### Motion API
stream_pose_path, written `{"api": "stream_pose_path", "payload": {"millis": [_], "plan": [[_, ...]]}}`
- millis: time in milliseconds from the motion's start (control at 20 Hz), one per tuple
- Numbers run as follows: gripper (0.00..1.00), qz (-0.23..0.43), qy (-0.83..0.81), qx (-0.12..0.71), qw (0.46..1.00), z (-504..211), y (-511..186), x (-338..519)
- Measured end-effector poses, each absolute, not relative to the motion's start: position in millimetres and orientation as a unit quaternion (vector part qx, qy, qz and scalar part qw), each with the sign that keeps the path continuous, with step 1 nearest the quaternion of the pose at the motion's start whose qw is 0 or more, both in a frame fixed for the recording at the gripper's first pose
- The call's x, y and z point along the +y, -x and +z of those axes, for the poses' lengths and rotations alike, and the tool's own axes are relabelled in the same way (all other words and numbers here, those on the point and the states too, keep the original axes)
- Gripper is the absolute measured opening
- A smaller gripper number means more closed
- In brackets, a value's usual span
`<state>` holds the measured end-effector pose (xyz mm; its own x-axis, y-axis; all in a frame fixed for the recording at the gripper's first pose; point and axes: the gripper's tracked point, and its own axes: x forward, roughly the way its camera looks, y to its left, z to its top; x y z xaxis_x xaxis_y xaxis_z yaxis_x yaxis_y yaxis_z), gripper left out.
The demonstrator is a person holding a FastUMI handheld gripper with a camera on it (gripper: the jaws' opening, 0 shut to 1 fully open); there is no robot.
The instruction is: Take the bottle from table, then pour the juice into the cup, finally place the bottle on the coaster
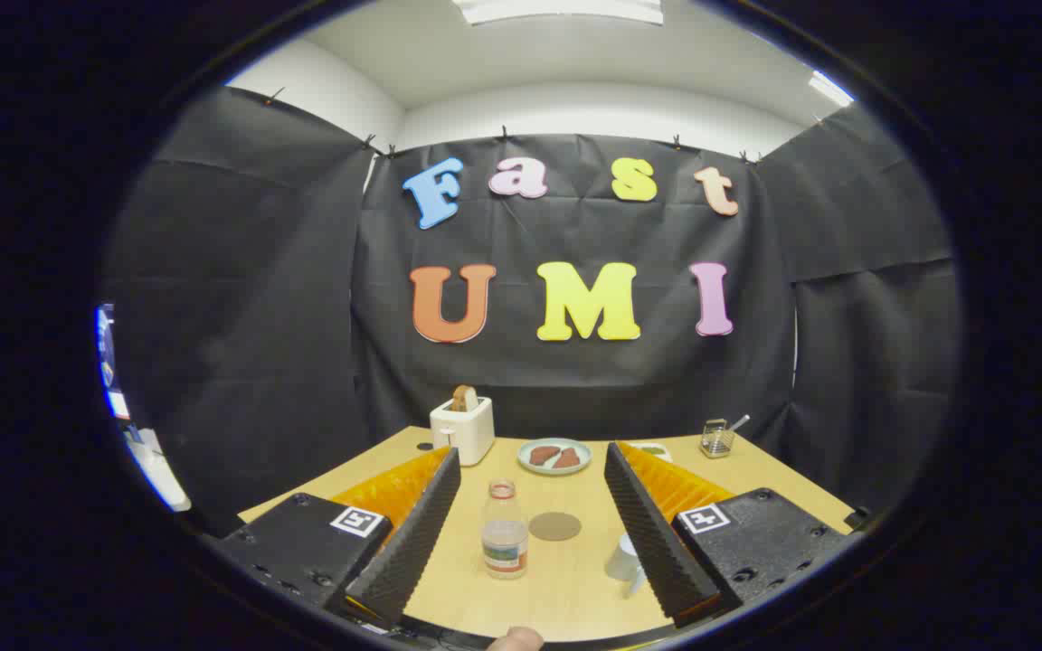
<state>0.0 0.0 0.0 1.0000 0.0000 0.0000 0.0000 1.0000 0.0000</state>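
A clear bottle (505, 530) with a red-rimmed open neck and a coloured label stands upright on the wooden table (566, 588), between my two fingers and a little left of the midline. A round brown coaster (554, 526) lies flat just to its right. A pale cup (623, 558) with a handle stands beside the right finger, partly hidden by it. My gripper (532, 463) is open wide, with nothing held, and the fingers are clear of the bottle.
At the back of the table stand a white toaster (462, 429) with a slice of bread in it, a pale plate (554, 456) with two brown pieces, and a small wire holder (716, 438) at the far right. A fingertip (515, 639) shows at the near edge.
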Motion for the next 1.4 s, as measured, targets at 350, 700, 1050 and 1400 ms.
{"api": "stream_pose_path", "payload": {"millis": [350,700,1050,1400], "plan": [[1.00,-0.020,0.002,0.014,1.000,-5.1,-3.0,-20.9],[1.00,-0.013,-0.008,0.014,1.000,-2.6,-5.0,-12.7],[1.00,-0.017,0.016,0.001,1.000,-0.5,-8.1,8.5],[1.00,-0.019,0.013,0.013,1.000,-44.1,-24.8,38.0]]}}
